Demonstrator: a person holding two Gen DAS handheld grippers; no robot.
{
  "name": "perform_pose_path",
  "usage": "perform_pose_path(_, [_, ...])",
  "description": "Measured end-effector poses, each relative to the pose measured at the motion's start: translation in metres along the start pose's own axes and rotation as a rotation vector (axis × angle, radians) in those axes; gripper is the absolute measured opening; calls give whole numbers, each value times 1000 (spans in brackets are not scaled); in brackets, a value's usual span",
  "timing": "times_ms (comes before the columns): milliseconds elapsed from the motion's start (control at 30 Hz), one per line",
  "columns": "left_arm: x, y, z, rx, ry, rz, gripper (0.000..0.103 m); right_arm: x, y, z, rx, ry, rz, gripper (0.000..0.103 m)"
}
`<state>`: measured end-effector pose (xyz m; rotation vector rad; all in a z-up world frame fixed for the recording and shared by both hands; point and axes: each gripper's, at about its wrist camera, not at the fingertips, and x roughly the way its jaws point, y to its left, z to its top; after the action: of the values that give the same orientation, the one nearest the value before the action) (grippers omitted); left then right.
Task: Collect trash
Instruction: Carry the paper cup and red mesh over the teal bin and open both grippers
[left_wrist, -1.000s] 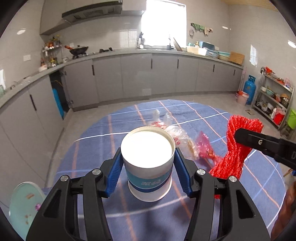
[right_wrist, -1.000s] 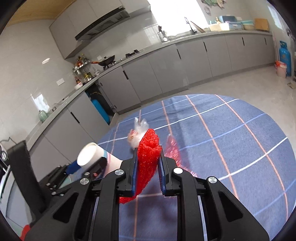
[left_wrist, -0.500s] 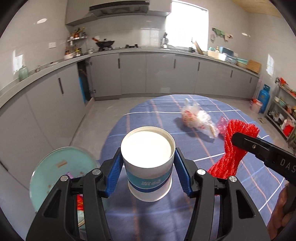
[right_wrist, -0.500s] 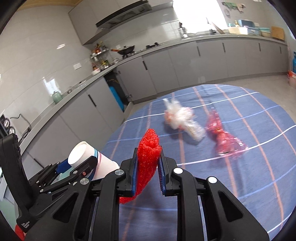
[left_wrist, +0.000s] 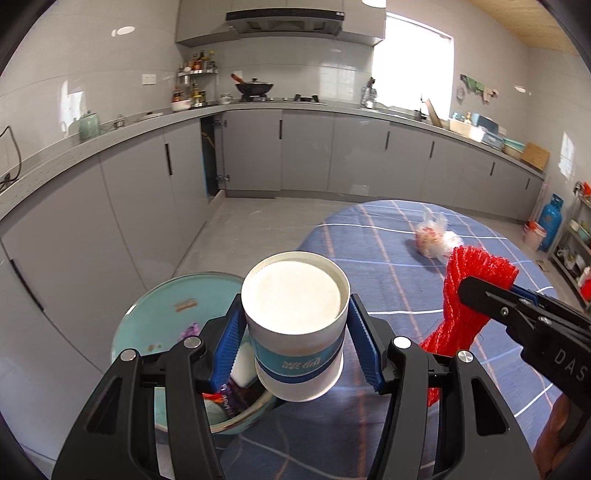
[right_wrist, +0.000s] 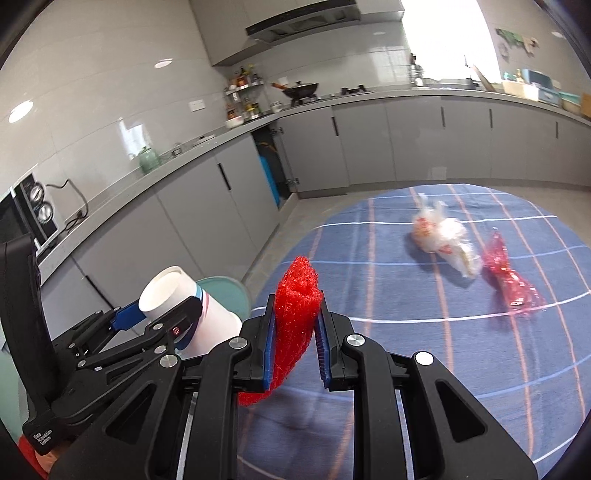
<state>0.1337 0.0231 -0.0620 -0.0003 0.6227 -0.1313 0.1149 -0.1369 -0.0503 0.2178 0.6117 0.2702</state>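
Left wrist: left claw (left_wrist: 295, 343) grips paper cup (left_wrist: 295, 325) above teal bin (left_wrist: 147, 314); right claw (right_wrist: 295, 339) pinches red mesh (right_wrist: 295, 314).

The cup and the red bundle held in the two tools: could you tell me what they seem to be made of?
The cup looks like matte white paper or card with a printed blue band and a rolled rim. The red bundle looks like plastic mesh netting: an open weave, crumpled and slightly glossy, though foam net is possible.

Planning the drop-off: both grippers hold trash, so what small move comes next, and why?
Probably carry the paper cup in the left gripper further left over the teal bin, then open. The bin sits beside the table and already holds trash; the cup overlaps only its rim.
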Motion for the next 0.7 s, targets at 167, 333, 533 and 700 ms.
perform_pose_path(167, [-5, 25, -3, -32, 4, 40, 55, 9, 24, -4, -34, 16, 37, 20])
perform_pose_path(333, [-11, 54, -9, -71, 1, 90, 55, 19, 47, -6, -72, 31, 63, 20])
perform_pose_path(533, [-14, 83, -13, -113, 6, 132, 55, 33, 73, -9, -104, 48, 98, 20])
perform_pose_path(700, [-13, 104, -15, -152, 14, 159, 55, 42, 93, -11, -132, 64, 124, 20])
